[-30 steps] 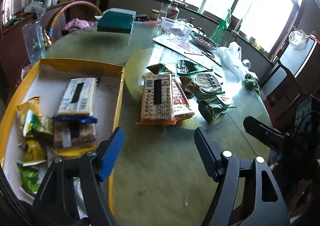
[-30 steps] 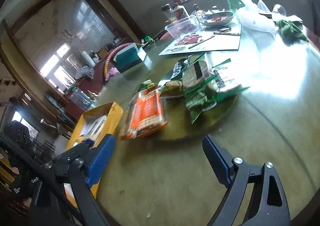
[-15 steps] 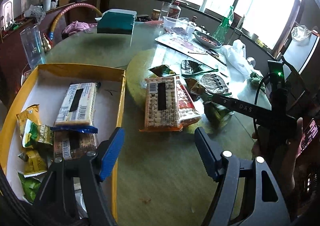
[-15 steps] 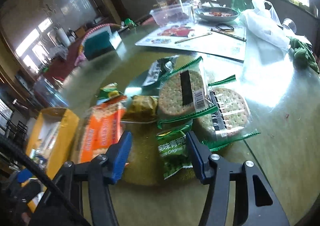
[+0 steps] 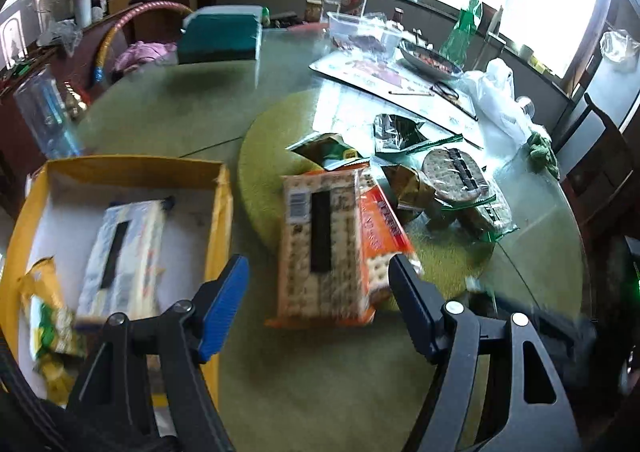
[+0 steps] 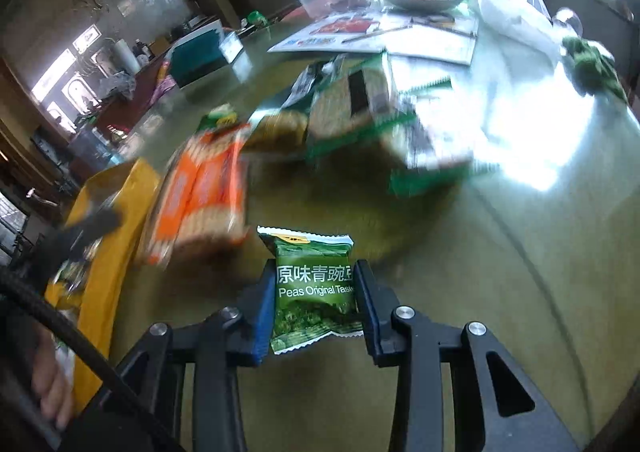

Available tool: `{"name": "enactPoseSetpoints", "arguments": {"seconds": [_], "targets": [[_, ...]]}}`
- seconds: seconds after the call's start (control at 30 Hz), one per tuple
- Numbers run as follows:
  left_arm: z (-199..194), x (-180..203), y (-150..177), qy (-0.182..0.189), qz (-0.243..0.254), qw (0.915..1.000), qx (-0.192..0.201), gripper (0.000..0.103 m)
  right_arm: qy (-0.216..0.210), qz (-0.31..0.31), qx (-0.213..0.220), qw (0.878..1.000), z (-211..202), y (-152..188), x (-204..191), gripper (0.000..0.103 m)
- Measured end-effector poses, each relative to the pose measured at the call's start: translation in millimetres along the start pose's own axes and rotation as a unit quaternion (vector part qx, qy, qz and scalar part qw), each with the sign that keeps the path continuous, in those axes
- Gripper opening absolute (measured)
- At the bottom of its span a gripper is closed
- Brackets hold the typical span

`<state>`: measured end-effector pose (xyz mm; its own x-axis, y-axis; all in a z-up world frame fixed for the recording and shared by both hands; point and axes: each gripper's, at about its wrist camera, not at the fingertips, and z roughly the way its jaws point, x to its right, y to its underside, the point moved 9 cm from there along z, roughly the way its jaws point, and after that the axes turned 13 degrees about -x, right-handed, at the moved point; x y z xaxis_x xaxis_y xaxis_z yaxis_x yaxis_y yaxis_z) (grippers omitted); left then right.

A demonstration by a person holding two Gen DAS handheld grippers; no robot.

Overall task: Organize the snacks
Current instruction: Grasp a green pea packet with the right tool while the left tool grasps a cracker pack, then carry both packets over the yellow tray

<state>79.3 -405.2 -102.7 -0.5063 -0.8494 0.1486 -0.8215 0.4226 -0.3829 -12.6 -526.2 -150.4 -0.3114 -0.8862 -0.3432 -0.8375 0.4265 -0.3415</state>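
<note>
Pea packet (image 6: pixel 314 284) between closing right tongs (image 6: pixel 315 294)

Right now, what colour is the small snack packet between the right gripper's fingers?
Green, with white lettering: the pea packet, clearest in the right wrist view.

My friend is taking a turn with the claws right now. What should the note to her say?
Right claw: closing on the green pea packet, which sits between its pads.
Left claw: open, empty, aimed at the orange cracker pack.
Yellow box: already holds a white cracker pack and some small yellow-green packets.
Left on the round mat: the orange cracker pack, round crackers in green wrappers and a few small packets.
Next, probably: pea packet into the box, then the rest.
</note>
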Motion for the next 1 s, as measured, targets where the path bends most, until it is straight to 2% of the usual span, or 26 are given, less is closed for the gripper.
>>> {"name": "enactPoseSetpoints", "arguments": {"seconds": [0.1, 0.17, 0.27, 0.33, 0.37, 0.4, 0.53, 0.63, 0.83, 0.93, 1.0], "targets": [[15, 3, -7, 0.007, 0.001, 0.9996, -0.026, 0.073, -0.012, 0.005, -0.001, 1.000, -4, 23, -5, 0.036], [26, 5, -8, 0.025, 0.000, 0.9984, -0.051, 0.073, -0.013, 0.009, 0.007, 1.000, -7, 34, -7, 0.036], [34, 3, -11, 0.013, -0.006, 0.9986, -0.052, 0.072, -0.021, 0.026, 0.019, 0.999, -11, 42, -6, 0.037], [41, 1, -10, 0.011, -0.007, 0.9980, -0.061, 0.067, -0.022, 0.027, 0.022, 0.999, -11, 45, -9, 0.037], [46, -1, -8, 0.007, -0.009, 0.9975, -0.070, 0.058, -0.023, 0.026, 0.022, 0.999, -11, 47, -10, 0.037], [47, -2, -9, -0.002, -0.008, 0.9976, -0.069, 0.055, -0.022, 0.024, 0.022, 0.999, -11, 48, -11, 0.037], [43, -4, -1, -0.008, -0.004, 0.9973, -0.073, 0.054, -0.023, 0.021, 0.022, 0.999, -12, 53, -12, 0.037], [26, -10, 17, -0.033, -0.011, 0.9975, -0.061, 0.054, -0.021, 0.022, 0.024, 0.999, -13, 55, -12, 0.037], [-16, -1, 85, -0.014, 0.006, 0.9997, -0.022, 0.054, -0.017, 0.011, 0.028, 0.999, -15, 64, -14, 0.037], [-29, 0, 119, 0.010, 0.011, 0.9999, -0.001, 0.054, 0.001, 0.003, 0.029, 1.000, -15, 68, -16, 0.037], [-37, -1, 137, 0.000, 0.015, 0.9997, 0.017, 0.054, 0.015, -0.002, 0.031, 0.999, -15, 69, -17, 0.037]]}}
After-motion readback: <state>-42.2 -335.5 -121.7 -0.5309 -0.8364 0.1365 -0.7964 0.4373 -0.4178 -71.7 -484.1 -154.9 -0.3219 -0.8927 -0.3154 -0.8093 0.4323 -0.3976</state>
